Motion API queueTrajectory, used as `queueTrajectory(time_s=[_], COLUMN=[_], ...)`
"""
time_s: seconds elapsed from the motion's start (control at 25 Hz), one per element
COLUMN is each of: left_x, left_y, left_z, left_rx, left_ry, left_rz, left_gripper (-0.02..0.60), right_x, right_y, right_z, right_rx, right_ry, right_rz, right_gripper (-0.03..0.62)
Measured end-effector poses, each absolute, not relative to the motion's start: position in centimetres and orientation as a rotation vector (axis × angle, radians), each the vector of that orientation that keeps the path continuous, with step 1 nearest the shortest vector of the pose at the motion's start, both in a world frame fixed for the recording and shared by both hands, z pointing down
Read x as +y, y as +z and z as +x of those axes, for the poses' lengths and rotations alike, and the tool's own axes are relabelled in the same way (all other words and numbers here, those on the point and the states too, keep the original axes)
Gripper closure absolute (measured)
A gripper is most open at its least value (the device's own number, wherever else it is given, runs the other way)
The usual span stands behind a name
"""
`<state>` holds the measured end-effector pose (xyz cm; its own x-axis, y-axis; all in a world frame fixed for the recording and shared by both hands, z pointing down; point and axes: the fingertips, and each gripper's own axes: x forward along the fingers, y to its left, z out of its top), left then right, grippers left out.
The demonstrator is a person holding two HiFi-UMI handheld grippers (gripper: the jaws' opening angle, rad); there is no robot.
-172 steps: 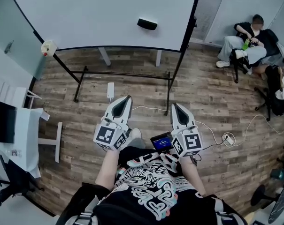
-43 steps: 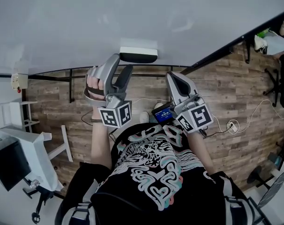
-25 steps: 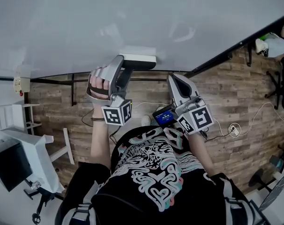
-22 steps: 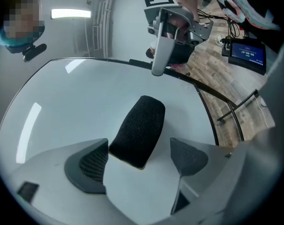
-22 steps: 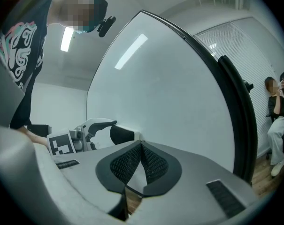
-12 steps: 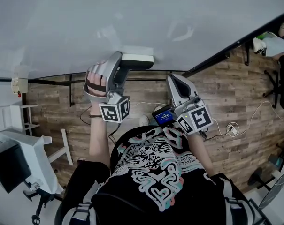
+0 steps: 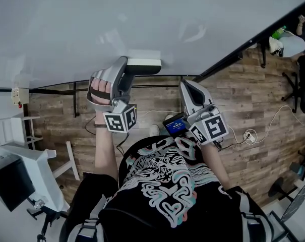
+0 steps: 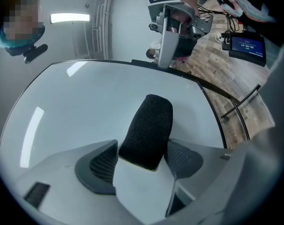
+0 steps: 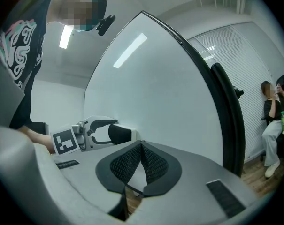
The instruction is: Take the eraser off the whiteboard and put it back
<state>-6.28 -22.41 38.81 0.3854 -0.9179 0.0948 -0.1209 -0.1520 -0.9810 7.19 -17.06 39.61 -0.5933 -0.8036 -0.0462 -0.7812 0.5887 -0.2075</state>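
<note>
The eraser (image 7: 143, 65), black with a white felt side, sticks to the whiteboard (image 7: 152, 19) near its lower edge. My left gripper (image 7: 128, 70) reaches level to it, one jaw on each side of it. In the left gripper view the eraser (image 8: 146, 128) stands between the meshed pads (image 8: 100, 165). The jaws have just been closing on it. A thin gap still shows at the left pad, so the left gripper (image 8: 142, 150) counts as open. My right gripper (image 7: 188, 88) hangs lower to the right, shut and empty, pads together (image 9: 141, 162). From there the eraser (image 9: 120, 134) is seen from the side.
The board's black frame (image 7: 233, 54) and stand legs (image 7: 76, 95) cross the wood floor (image 7: 253, 105). A small blue-screened device (image 7: 173, 124) sits by my right wrist. A white desk with a monitor (image 7: 11, 185) is at the left. A seated person (image 9: 273, 125) is off to the right.
The left jaws have narrowed around the eraser, which stays on the board. Several seconds ago I stood well back from the board with both grippers held low.
</note>
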Motion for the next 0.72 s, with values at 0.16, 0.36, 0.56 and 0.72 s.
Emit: queueTrajectory(time_s=[0.16, 0.36, 0.56, 0.72], left_x=[-22.5, -21.8, -21.1, -20.4], left_y=[38.9, 39.3, 40.0, 40.0], left_z=[-6.2, -5.8, -5.4, -5.0], left_rx=[0.944, 0.954, 0.941, 0.941], left_ry=[-0.915, -0.865, -0.877, -0.873], left_rz=[-1.591, -1.661, -1.672, -1.666], left_gripper=[0.267, 0.270, 0.270, 0.270], right_x=[-17.1, -17.0, -16.6, -16.1], right_y=[39.6, 39.9, 40.0, 40.0], right_z=[7.5, 7.9, 8.2, 8.6], right_rx=[2.672, 2.669, 2.666, 2.664], right_ry=[-0.246, -0.250, -0.246, -0.239], right_rz=[-1.359, -1.385, -1.400, -1.421], right_gripper=[0.565, 0.565, 0.565, 0.566])
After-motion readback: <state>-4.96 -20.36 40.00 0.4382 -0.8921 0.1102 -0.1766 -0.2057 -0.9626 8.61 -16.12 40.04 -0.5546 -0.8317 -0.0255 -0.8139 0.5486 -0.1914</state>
